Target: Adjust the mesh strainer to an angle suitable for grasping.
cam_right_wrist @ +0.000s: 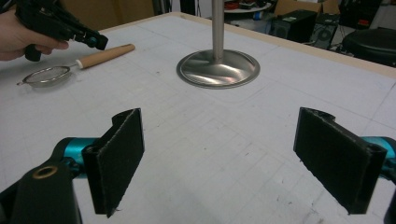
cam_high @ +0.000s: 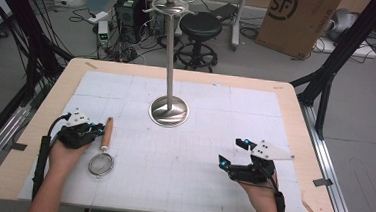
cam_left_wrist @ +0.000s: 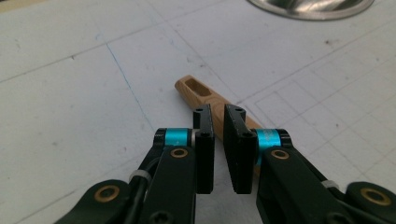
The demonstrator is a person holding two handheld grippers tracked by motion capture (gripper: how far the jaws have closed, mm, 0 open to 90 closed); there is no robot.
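A small mesh strainer (cam_high: pixel 101 164) with a wooden handle (cam_high: pixel 107 133) lies flat on the white mat at the left. My left gripper (cam_high: pixel 94 127) hovers at the handle's far end, jaws almost together with only a thin gap. In the left gripper view the handle (cam_left_wrist: pixel 198 93) runs beneath the gripper (cam_left_wrist: pixel 219 114), not between the jaws. My right gripper (cam_high: pixel 232 151) rests at the right front, wide open with nothing inside. The right gripper view (cam_right_wrist: pixel 219 114) also shows the strainer (cam_right_wrist: pixel 46 77) and the left gripper (cam_right_wrist: pixel 95 41) farther off.
A tall steel stand (cam_high: pixel 169 111) with a round base stands at the mat's centre, with hook arms at its top (cam_high: pixel 169 4). Its base appears in both gripper views (cam_left_wrist: pixel 310 7) (cam_right_wrist: pixel 217 70). The white mat (cam_high: pixel 182 156) covers a wooden table.
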